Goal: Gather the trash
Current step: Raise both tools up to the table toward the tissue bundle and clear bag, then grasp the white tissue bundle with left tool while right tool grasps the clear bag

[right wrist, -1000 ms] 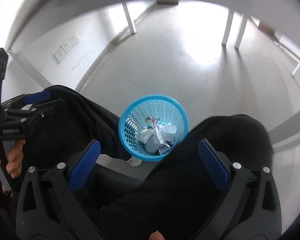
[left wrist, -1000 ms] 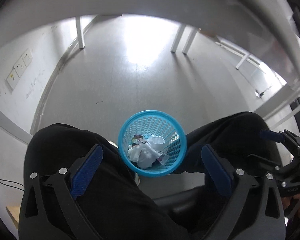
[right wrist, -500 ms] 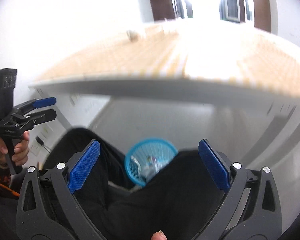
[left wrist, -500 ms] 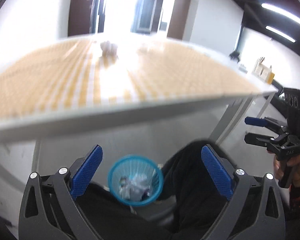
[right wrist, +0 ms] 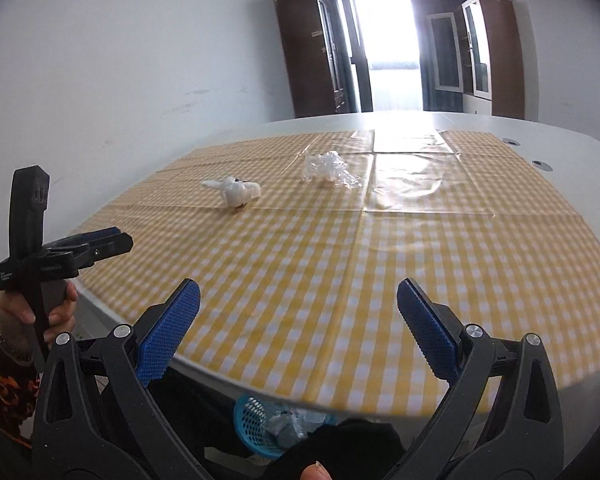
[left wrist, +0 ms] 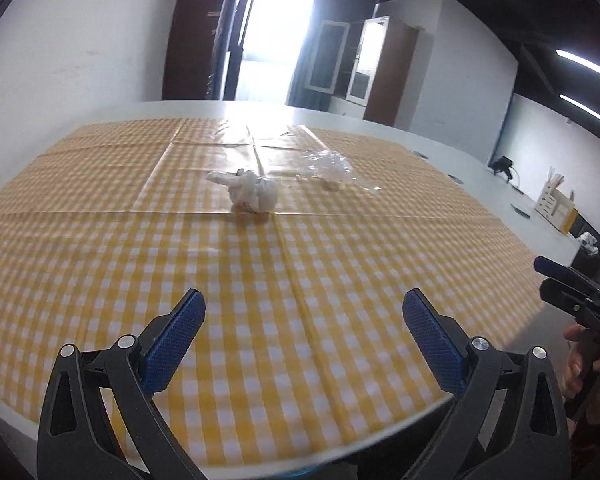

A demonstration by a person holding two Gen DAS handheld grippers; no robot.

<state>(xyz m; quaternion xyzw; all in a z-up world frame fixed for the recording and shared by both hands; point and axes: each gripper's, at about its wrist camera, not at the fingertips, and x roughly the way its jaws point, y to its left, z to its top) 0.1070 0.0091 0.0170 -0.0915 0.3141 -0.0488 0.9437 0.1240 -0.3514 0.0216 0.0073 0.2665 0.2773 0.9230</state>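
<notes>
A crumpled white tissue wad [left wrist: 252, 191] lies mid-table on the yellow checked cloth [left wrist: 228, 280]; it also shows in the right wrist view [right wrist: 236, 191]. A crumpled clear plastic wrap [left wrist: 327, 166] lies beyond it to the right, and shows in the right wrist view [right wrist: 328, 168]. My left gripper [left wrist: 304, 320] is open and empty above the near cloth. My right gripper [right wrist: 298, 312] is open and empty at the table's near edge. A blue mesh bin [right wrist: 256, 420] holding trash sits below the table edge.
The white table [right wrist: 520, 128] reaches far back and right. A desk organiser [left wrist: 556, 204] stands at its far right. Cabinets and a bright doorway [right wrist: 388, 40] lie behind. The other gripper shows at each view's side [right wrist: 96, 244].
Both grippers have swung up from looking down at the blue bin between the knees to facing across the tabletop. Both stayed open and empty.
</notes>
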